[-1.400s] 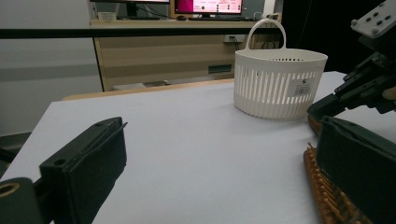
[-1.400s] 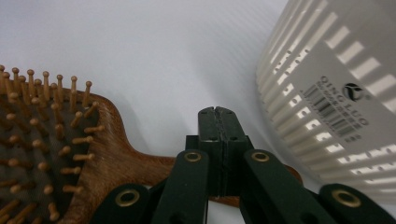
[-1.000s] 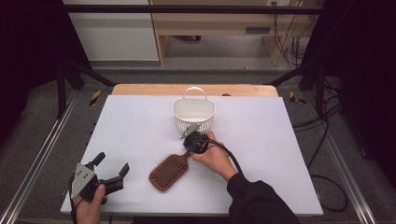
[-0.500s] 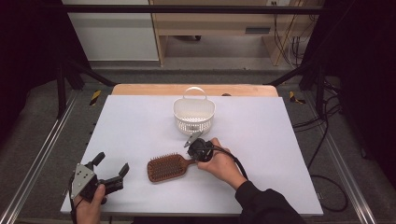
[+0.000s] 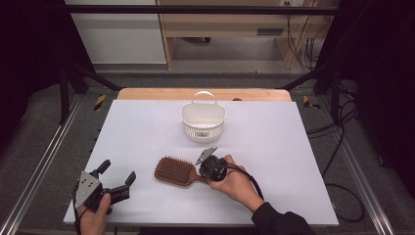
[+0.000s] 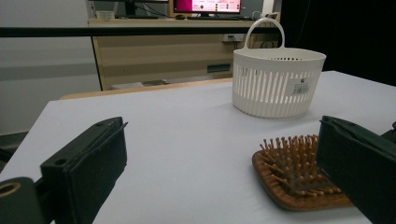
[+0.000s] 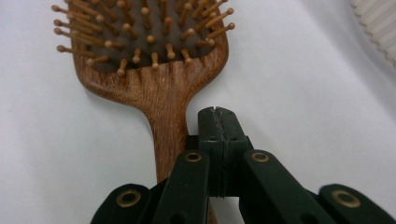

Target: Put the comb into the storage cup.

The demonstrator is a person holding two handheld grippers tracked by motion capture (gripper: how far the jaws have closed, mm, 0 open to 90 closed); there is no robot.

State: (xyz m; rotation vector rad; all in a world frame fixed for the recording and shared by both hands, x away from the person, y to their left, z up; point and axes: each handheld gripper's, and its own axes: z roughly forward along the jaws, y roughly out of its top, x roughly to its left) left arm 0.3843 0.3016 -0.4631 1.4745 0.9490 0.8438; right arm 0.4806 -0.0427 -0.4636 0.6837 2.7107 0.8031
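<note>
Swinging level since earlier, the brown wooden paddle hairbrush (image 5: 176, 171) touches the clenched right gripper (image 7: 219, 122); left gripper (image 5: 116, 175) gapes empty.

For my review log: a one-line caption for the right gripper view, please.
Shut hand-held gripper beside the wooden hairbrush handle on the white table, jaws together, nothing between them.
</note>
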